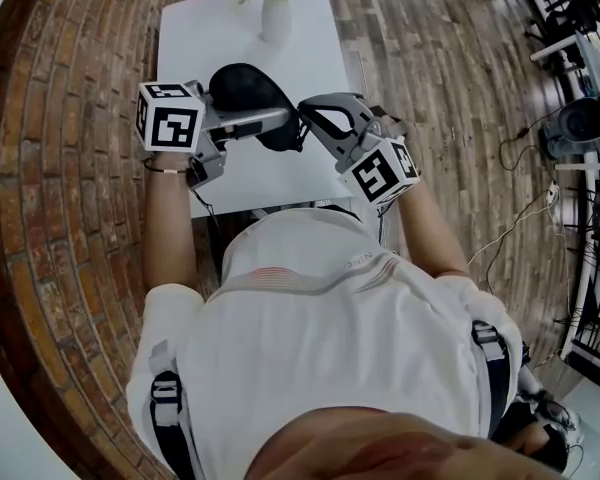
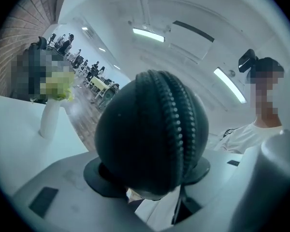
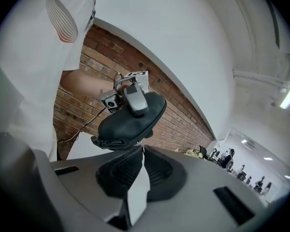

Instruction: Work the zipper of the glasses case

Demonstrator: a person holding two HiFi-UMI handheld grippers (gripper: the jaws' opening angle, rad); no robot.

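Observation:
The black oval glasses case (image 1: 242, 88) hangs above the white table, with my left gripper (image 1: 270, 118) shut across its width. In the left gripper view the case (image 2: 150, 144) fills the middle, its zipper teeth (image 2: 176, 115) running up and over it, and both pads press its sides. My right gripper (image 1: 302, 120) reaches in from the right with its jaws shut. In the right gripper view its tips (image 3: 142, 148) meet on the seam under the case (image 3: 130, 122), pinching a small tab there. The tab itself is mostly hidden.
A white vase with yellow-green flowers (image 1: 275, 13) stands at the far end of the white table (image 1: 315, 63). Brick paving (image 1: 60, 168) lies to the left, wood floor (image 1: 440, 68) to the right. Cables and equipment (image 1: 580, 128) crowd the right edge.

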